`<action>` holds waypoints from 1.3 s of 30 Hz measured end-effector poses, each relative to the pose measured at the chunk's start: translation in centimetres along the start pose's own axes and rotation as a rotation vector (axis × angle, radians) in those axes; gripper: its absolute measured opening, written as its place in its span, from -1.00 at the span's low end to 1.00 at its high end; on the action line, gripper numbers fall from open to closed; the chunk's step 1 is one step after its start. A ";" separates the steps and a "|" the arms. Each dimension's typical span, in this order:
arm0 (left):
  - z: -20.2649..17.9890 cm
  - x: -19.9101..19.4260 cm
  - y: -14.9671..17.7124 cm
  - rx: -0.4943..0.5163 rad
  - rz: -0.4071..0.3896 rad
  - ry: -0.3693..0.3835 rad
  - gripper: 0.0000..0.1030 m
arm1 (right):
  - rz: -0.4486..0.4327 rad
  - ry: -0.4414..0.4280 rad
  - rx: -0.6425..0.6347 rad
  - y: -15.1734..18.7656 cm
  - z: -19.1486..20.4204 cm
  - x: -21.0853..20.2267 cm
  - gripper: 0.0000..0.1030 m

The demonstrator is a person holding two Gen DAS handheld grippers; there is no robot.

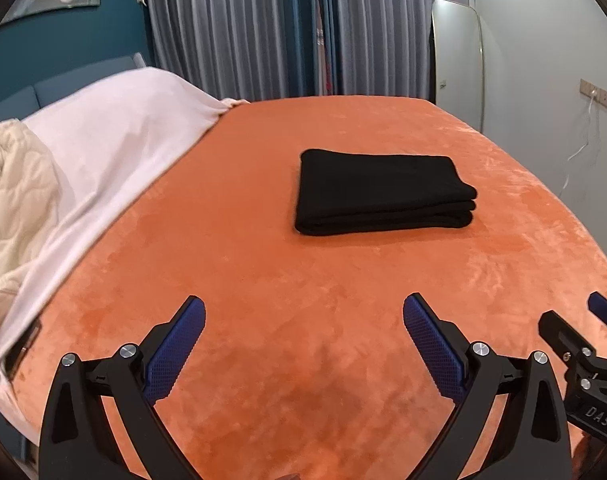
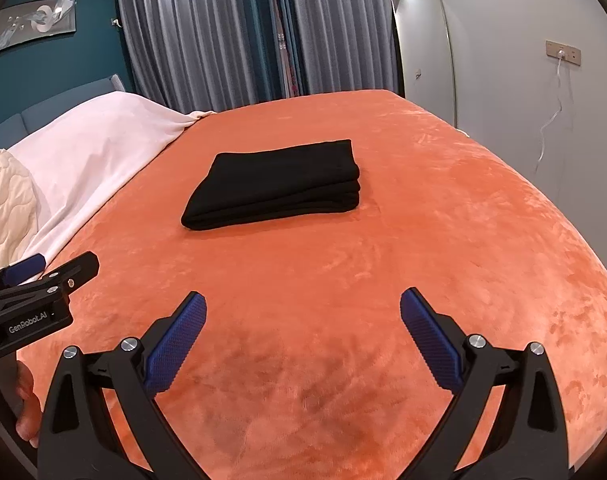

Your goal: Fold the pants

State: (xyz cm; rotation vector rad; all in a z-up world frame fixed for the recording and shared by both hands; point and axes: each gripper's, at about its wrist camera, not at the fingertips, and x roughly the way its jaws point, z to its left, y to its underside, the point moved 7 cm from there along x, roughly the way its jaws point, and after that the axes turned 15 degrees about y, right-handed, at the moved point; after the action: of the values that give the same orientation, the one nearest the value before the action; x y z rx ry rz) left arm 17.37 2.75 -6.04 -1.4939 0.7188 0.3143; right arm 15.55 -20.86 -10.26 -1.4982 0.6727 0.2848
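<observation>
Since the pants point(image 1: 383, 192) are lying as a neat layered stack mid-bed point(image 1: 263, 280), folding is looking finished; both tongs, left point(image 1: 303, 320) and right point(image 2: 303, 316), are hovering apart and empty, well short of them.

Pants point(image 1: 383, 192) lie folded on the bed point(image 1: 263, 280) — pillow point(image 1: 103, 140) left.

Folded black pants point(image 1: 383, 192) on orange blanket point(image 1: 263, 280), left tool point(image 1: 303, 320) spread wide
</observation>
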 end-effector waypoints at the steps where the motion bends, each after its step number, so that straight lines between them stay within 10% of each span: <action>1: -0.2 0.0 0.0 0.013 -0.004 -0.014 0.90 | 0.002 -0.002 -0.002 -0.1 0.0 0.1 0.86; 39: -2.5 1.3 0.1 0.041 0.030 0.001 0.90 | 0.024 -0.003 0.011 0.1 -1.3 1.2 0.86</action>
State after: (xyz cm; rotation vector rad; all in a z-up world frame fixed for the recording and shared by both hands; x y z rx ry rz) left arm 17.72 0.05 -6.74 -1.4454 0.7447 0.3194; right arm 16.11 -22.40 -10.92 -1.4796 0.6893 0.3006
